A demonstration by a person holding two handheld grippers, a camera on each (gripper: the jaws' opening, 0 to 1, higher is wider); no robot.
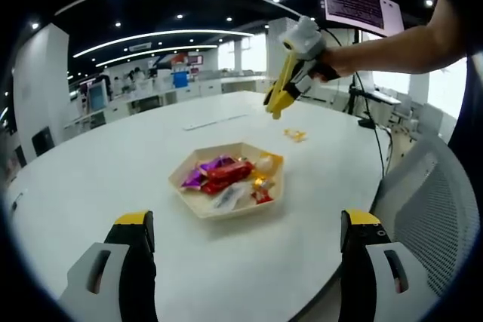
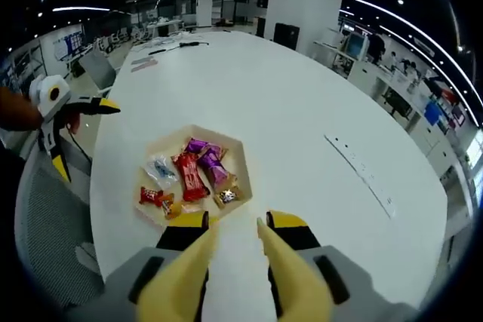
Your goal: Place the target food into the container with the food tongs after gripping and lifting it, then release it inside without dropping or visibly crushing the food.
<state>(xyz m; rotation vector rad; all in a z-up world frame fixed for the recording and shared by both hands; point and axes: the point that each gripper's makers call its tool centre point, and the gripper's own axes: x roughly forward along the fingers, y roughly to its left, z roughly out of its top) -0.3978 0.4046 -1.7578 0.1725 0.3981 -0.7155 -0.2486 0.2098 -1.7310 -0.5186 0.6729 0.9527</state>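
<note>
A cream hexagonal tray sits on the white round table and holds several wrapped candies: purple, red, pale blue and gold ones. A loose yellow candy lies on the table beyond the tray. My left gripper stands wide open in front of the tray, holding nothing. My right gripper carries yellow tongs; it hovers above the table just short of the tray, its tips apart with bare table between them.
A grey mesh chair stands at the table's near edge. A screen on a stand rises past the table. A thin paper strip lies on the table. Open-plan office desks fill the background.
</note>
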